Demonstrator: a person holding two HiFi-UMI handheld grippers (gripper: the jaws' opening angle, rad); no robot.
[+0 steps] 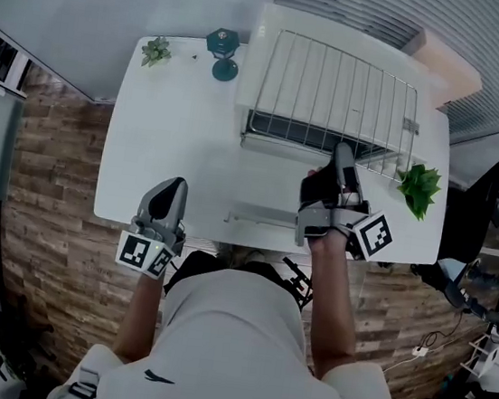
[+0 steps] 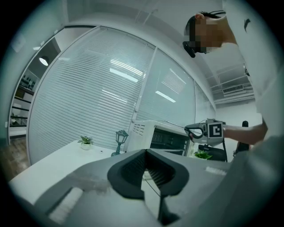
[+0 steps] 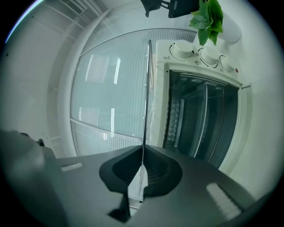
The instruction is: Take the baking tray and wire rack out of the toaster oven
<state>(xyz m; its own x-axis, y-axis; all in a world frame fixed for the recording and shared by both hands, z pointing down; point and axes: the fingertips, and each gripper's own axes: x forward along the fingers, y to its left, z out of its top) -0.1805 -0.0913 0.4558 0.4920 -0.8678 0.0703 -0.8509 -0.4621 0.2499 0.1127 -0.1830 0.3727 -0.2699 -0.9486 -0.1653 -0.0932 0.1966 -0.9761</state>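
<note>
Wire rack (image 1: 335,100): out in the open, spread roughly level above the white toaster oven (image 1: 266,59), at 1 o'clock of the desk (image 1: 165,146). Seen edge-on as one thin line in the right gripper view (image 3: 146,102). Pinched at its near rim, 6 o'clock side, by the right hand-held gripper (image 1: 344,161), jaws closed tight onto a single wire, no other support visible. Left hand-held gripper (image 1: 170,194): at 7 o'clock over the desk's near edge, jaws together, nothing between them, well apart from rack and oven. Baking tray: not made out in any view; oven cavity (image 3: 199,115) open and dark, contents unclear, so judged not yet removed. Neighbours: leafy plant (image 1: 418,189) just beside the rack's corner at 4 o'clock; lantern ornament (image 1: 221,53) at 9 o'clock of the oven; small potted plant (image 1: 156,50) further out at 9 o'clock. Hazards, as judged: sag or swing of the far end, owing to a one-point pinch on thin wire with the whole grid cantilevered; slip out of the pads under that leverage, then a clatter onto oven top or desk; snag of the right-hand corner on the leafy plant during set-down, enough to tip it. Advisable: low carry, level wrist, set-down on bare desk at 8 o'clock, left hand-held gripper ready under the far rim.
</note>
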